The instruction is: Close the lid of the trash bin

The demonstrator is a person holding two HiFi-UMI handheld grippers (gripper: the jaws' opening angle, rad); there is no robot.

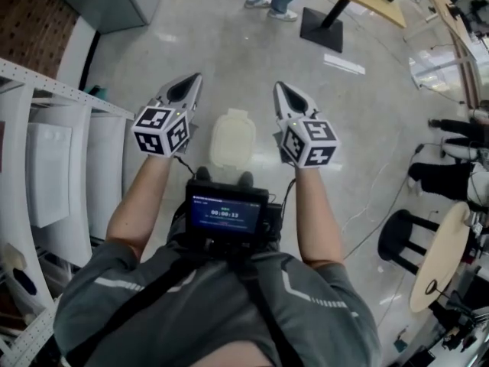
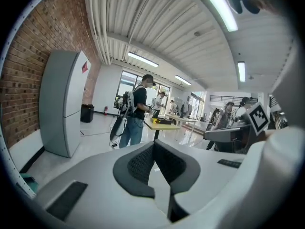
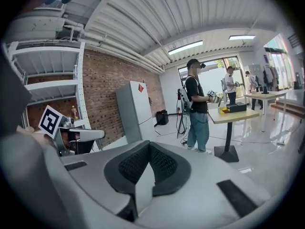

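The trash bin [image 1: 231, 138] stood close at 12 o'clock and shelving [image 1: 46, 174] crowded 9 o'clock; bare floor [image 1: 229, 44] lay open beyond the bin.

1. Below me spreads a glossy grey concrete floor [image 1: 229, 44].
2. A cream plastic trash bin [image 1: 231, 138] stands on it, just ahead.
3. A black square table base [image 1: 322, 30] and black round stool [image 1: 403, 239] stand farther right.

The trash bin [image 1: 231, 139] is small, pale cream and round-cornered, seen from straight above on the grey floor [image 1: 229, 44]. Its lid [image 1: 233, 125] seems to lie flat on top, though the steep view leaves that uncertain.
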